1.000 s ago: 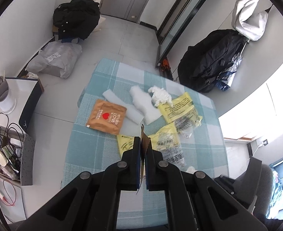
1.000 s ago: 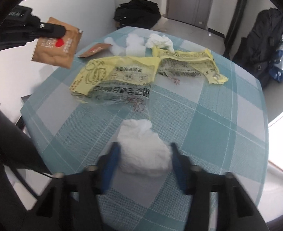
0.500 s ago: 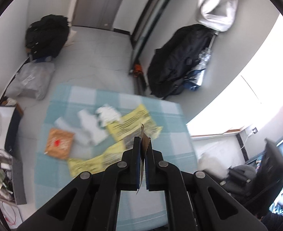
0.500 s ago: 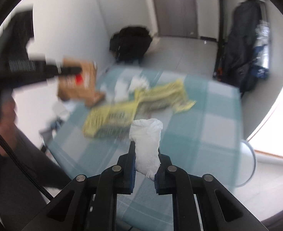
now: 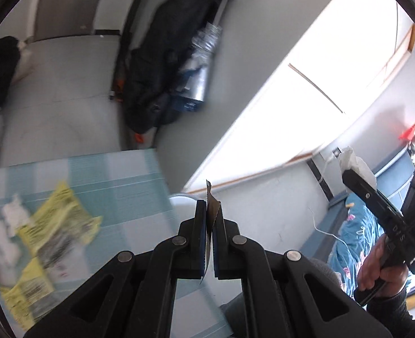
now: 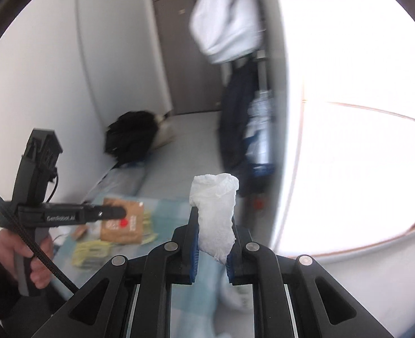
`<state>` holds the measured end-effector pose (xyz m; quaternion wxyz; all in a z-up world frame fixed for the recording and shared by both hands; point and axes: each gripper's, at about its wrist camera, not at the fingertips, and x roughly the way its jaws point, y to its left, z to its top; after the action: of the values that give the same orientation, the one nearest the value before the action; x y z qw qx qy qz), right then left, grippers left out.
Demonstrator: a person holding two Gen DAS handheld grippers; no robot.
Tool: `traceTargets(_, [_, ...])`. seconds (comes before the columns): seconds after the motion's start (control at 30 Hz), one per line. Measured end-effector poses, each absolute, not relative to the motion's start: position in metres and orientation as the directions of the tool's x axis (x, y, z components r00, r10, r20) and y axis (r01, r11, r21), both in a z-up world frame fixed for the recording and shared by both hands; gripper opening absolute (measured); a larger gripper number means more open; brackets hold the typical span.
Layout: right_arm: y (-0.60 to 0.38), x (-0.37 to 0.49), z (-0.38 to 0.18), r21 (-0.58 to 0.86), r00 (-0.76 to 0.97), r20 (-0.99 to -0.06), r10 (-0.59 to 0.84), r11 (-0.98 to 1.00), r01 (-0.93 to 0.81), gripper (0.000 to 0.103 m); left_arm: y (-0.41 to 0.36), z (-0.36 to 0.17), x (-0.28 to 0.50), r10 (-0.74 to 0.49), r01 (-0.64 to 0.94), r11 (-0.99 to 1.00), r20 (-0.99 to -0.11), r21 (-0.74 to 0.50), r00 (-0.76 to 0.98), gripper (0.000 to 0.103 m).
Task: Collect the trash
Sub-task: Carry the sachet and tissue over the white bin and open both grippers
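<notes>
My left gripper is shut on a thin brown packet, seen edge-on, beyond the right edge of the checked table. From the right wrist view the same brown packet with a red heart hangs from the left gripper. My right gripper is shut on a crumpled white tissue, held up in the air. In the left wrist view that right gripper with the tissue is at the far right. Yellow wrappers and white tissue scraps lie on the cloth.
A white round container rim shows just past the table's right edge, and a blurred white container sits below my right gripper. Dark bags lean on the wall beyond. A bright window fills the right. A hand grips the left tool.
The right gripper closed on the white tissue and lifted it off the cloth. Both grippers rose and swung right, away from the table's middle; the left still grips the brown packet.
</notes>
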<state>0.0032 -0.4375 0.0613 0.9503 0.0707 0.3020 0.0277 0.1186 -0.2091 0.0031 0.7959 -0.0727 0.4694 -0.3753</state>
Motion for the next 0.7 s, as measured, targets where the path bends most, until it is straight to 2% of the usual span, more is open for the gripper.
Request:
traceTargets(0.2, [-0.529,0.003,0.02,0.201,0.773,-0.634,0.013,0.968,0.148,0.014,-0.288,-0.037,0.14,-0.641,0.556,0.683,-0.754,-0.474,0.144,0.0])
traceTargets(0.3, [-0.556,0.01,-0.022,0.231,0.721,-0.692,0.013,0.951,0.204,0.014,-0.323,-0.071,0.153,-0.571,0.559,0.693,-0.82,-0.455,0.04,0.0])
traceTargets(0.5, [-0.573,0.029,-0.121,0.329,0.607,-0.788,0.103,0.904,0.273,0.014,-0.363,-0.129,0.173,-0.47,0.521,0.737,-0.88,-0.431,-0.064,0.0])
traceTargets(0.7, [-0.568,0.05,-0.205,0.421,0.522,-0.821,0.229,0.861,0.285,0.014,-0.387,-0.172,0.182,-0.331,0.557,0.769,-0.941,-0.314,-0.073,0.0])
